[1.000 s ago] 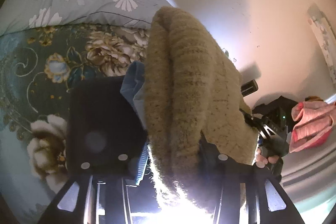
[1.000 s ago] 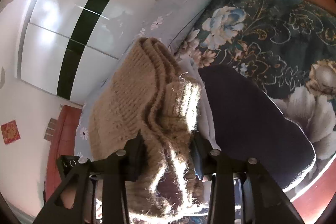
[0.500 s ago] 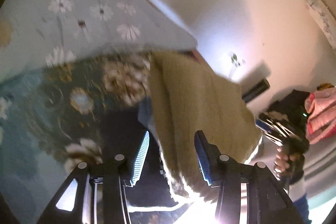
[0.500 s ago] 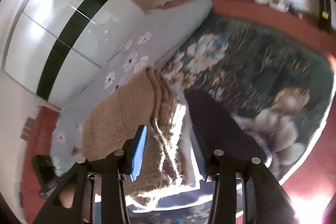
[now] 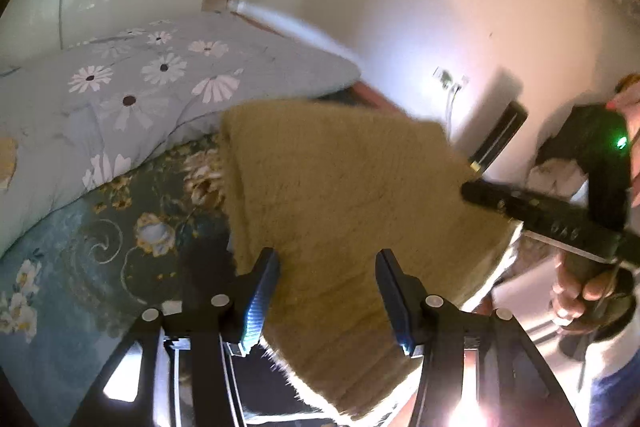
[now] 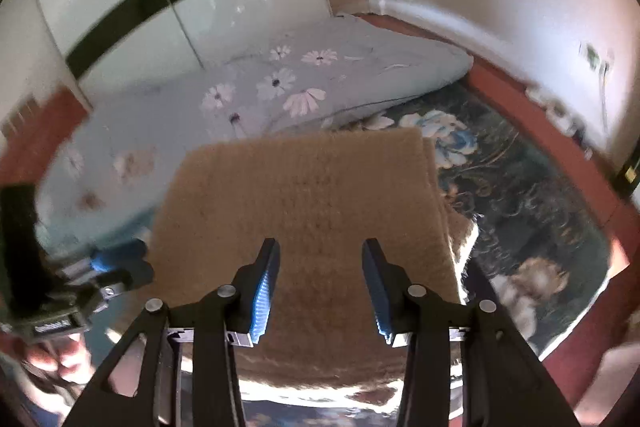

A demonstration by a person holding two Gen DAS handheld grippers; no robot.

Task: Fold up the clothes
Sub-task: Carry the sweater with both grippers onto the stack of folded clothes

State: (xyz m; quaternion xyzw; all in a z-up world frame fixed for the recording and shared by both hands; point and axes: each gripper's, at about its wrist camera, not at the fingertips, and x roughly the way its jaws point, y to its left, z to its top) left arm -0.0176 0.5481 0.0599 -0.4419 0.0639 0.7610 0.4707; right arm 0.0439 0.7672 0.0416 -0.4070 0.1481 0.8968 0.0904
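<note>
Folded tan fuzzy knit sweater [image 6: 308, 211] is lying on dark floral bedspread [image 6: 532, 211]; left gripper [image 5: 326, 287] and right gripper [image 6: 320, 283] are hovering with jaws apart; grey daisy-print quilt [image 5: 132, 87] is lying beside.

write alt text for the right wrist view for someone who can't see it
The open right gripper hovers over a folded tan knit sweater lying on a dark floral bedspread. A pale daisy-print duvet lies behind it, and the left gripper shows at the left edge.

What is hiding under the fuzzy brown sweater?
Under the folded tan sweater a dark garment pokes out at the near edge, lying on the flowered bedspread. The sweater covers most of that garment, so what it is cannot be told.
</note>
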